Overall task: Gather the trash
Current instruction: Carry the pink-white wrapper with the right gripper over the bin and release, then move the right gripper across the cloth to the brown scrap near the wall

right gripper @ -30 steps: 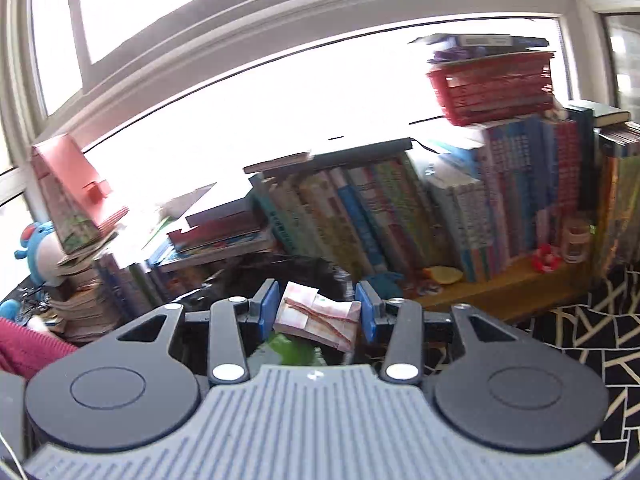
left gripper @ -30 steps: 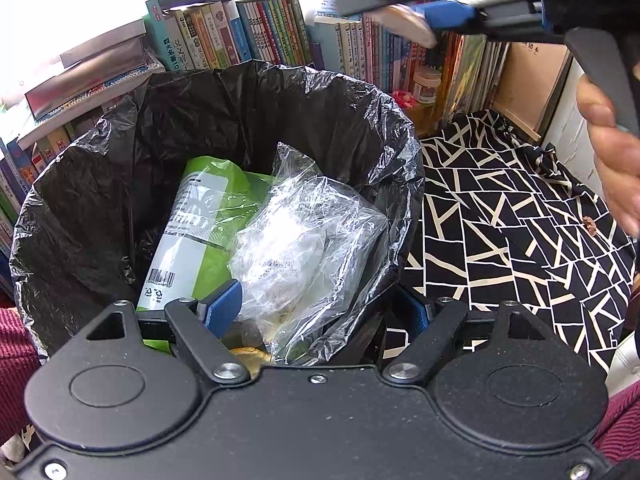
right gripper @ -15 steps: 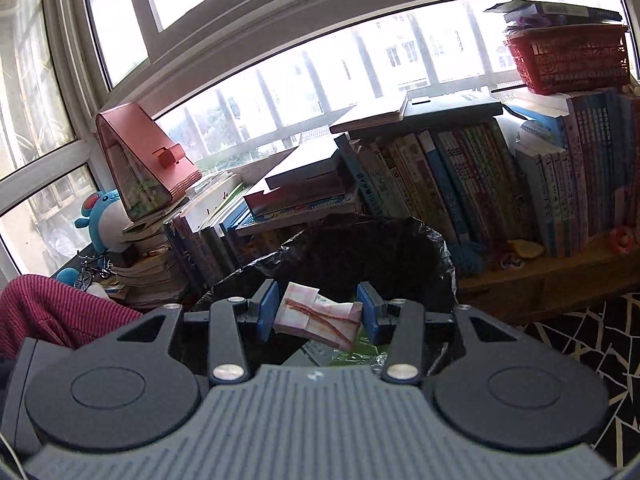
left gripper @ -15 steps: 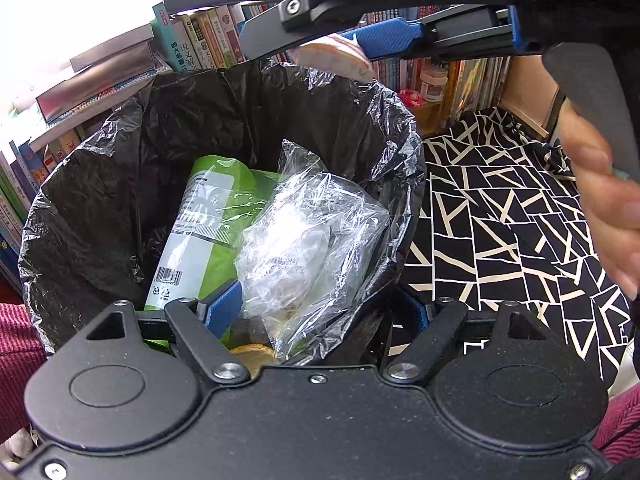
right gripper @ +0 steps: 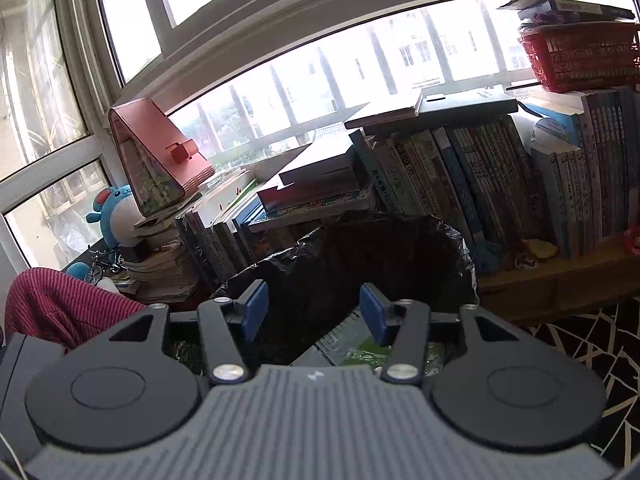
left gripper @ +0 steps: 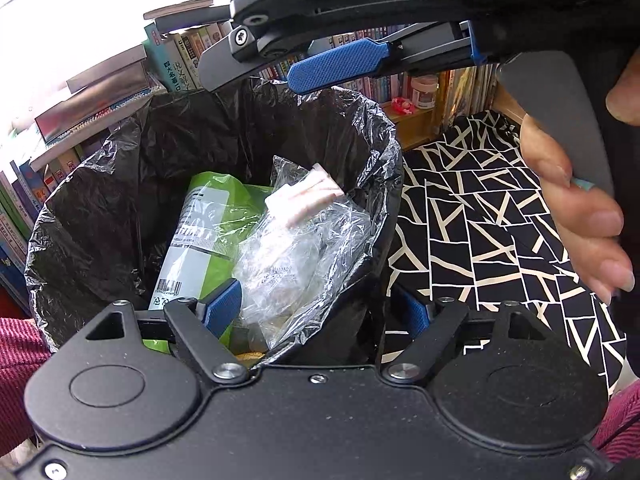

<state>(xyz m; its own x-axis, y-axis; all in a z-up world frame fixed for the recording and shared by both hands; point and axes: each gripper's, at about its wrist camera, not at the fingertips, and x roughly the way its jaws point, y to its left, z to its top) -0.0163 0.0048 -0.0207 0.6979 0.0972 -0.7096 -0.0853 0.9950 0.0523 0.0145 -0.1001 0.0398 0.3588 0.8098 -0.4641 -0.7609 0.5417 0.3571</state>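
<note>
Trash bin [left gripper: 120, 208] sits below both claws; pink wrapper [left gripper: 304, 196] lies inside on clear plastic. Right claw [right gripper: 314, 312] is opening, empty. Left claw [left gripper: 320, 312] straddles the rim, wide; closing could snag the liner.

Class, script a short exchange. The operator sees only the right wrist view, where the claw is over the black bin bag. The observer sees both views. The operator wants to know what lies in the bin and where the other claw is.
Operator: My right claw is opening over the bin bag with nothing between its fingers. What lies inside?
Observer: A pale, blurred scrap is at the top of a clear plastic bag, beside a green package with a barcode label.
Operator: Where is the left claw?
Observer: The left claw is open at the bag's near rim, with one finger inside the bag and one outside.
</note>
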